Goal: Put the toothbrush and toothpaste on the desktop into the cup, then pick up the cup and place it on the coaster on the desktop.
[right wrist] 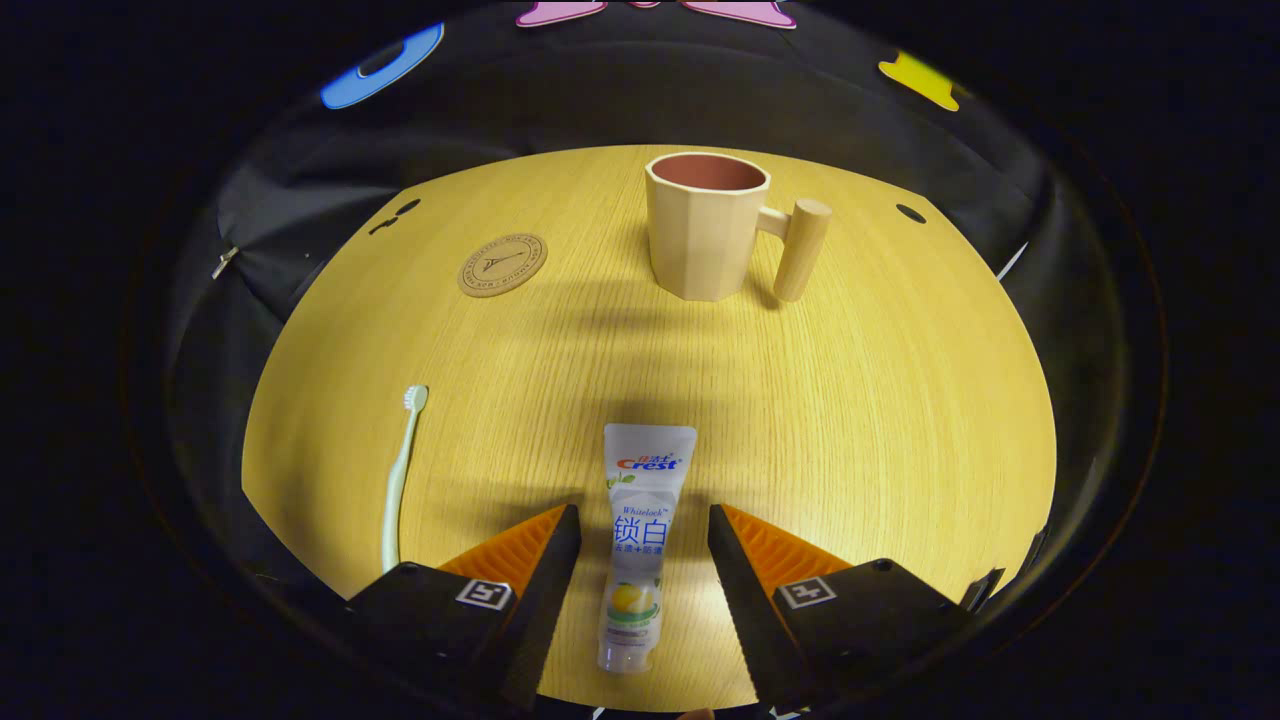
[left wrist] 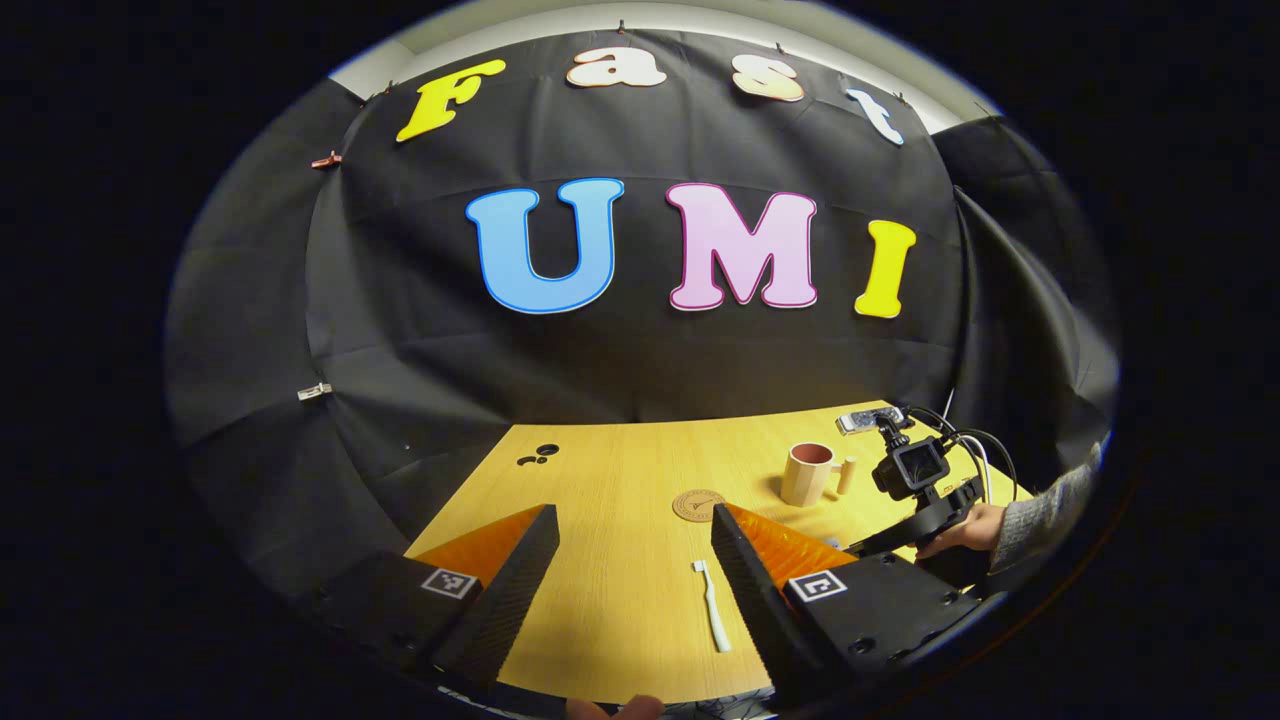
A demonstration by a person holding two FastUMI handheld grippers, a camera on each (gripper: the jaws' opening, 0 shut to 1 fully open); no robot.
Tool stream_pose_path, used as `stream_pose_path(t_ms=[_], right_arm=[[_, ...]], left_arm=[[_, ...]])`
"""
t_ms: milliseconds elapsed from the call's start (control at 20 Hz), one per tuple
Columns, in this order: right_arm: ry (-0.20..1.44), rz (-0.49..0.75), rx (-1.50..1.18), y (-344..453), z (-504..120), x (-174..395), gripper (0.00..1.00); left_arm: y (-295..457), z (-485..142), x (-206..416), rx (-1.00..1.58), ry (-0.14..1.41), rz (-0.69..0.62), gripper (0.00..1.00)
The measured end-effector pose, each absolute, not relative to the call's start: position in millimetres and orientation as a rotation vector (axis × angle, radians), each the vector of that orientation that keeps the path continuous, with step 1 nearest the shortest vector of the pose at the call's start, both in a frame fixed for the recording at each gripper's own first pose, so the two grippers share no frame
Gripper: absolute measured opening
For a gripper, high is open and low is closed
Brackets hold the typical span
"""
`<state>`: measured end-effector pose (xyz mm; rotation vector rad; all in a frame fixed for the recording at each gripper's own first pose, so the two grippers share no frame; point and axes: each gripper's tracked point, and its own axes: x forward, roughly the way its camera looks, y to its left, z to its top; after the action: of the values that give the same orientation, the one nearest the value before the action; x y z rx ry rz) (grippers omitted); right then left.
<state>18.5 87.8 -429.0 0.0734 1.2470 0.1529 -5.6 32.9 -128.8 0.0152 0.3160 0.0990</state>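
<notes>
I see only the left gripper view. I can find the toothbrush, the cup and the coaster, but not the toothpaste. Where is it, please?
Observer: In the right gripper view the toothpaste lies flat on the desktop, between the open right tongs, which do not touch it.
Operator: Which way does the tube point?
Observer: Its cap end points toward the camera and its flat end toward the cup.
Operator: Is something in the way between the tube and the cup?
Observer: No, only bare desktop lies between them.
</notes>
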Motion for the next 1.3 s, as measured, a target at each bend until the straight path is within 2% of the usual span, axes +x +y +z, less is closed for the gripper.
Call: stream_pose_path(t_ms=[50, 100, 150, 200, 250, 300, 350, 500, 600, 850, 1150, 1300], right_arm=[[1.264, 0.153, 0.074, 89.2, -432.7, 17.3, 0.77], [1.282, 0.158, 0.081, 92.4, -435.9, 15.7, 0.69], [1.304, 0.158, 0.087, 93.4, -439.3, 13.7, 0.58], [1.316, 0.150, 0.083, 89.9, -439.6, 13.2, 0.43], [1.304, 0.150, 0.093, 90.0, -439.1, 17.5, 0.42], [1.305, 0.165, 0.094, 91.7, -438.5, 15.3, 0.35], [1.297, 0.173, 0.087, 89.1, -436.0, 15.7, 0.34], [1.255, 0.162, 0.053, 81.3, -436.1, 20.2, 0.23], [1.199, 0.178, 0.091, 77.4, -424.6, 22.7, 0.19], [1.040, 0.196, 0.216, 57.3, -376.9, 33.4, 0.18], [0.908, 0.207, 0.279, 19.5, -322.4, 45.6, 0.18], [0.881, 0.197, 0.300, -3.1, -305.6, 48.3, 0.18]], left_arm=[[34.3, -131.5, -4.8, 0.018, 0.320, 0.105, 0.97], [34.4, -133.9, -3.4, 0.019, 0.327, 0.106, 0.97], [34.9, -138.4, -2.5, 0.019, 0.334, 0.106, 0.97], [34.2, -141.0, -1.0, 0.019, 0.343, 0.105, 0.97], [33.2, -145.5, 0.2, 0.019, 0.353, 0.103, 0.97], [31.5, -149.7, 3.2, 0.022, 0.363, 0.100, 0.98], [28.8, -154.0, 4.8, 0.024, 0.373, 0.096, 0.98], [16.4, -172.3, 16.4, 0.024, 0.432, 0.071, 0.97], [8.8, -189.0, 27.1, 0.026, 0.484, 0.058, 0.97], [-19.2, -260.4, 49.8, -0.016, 0.675, -0.009, 0.96], [-37.5, -345.2, 65.8, -0.062, 0.921, -0.003, 0.97], [-37.3, -369.1, 74.6, -0.066, 0.986, 0.022, 0.97]])
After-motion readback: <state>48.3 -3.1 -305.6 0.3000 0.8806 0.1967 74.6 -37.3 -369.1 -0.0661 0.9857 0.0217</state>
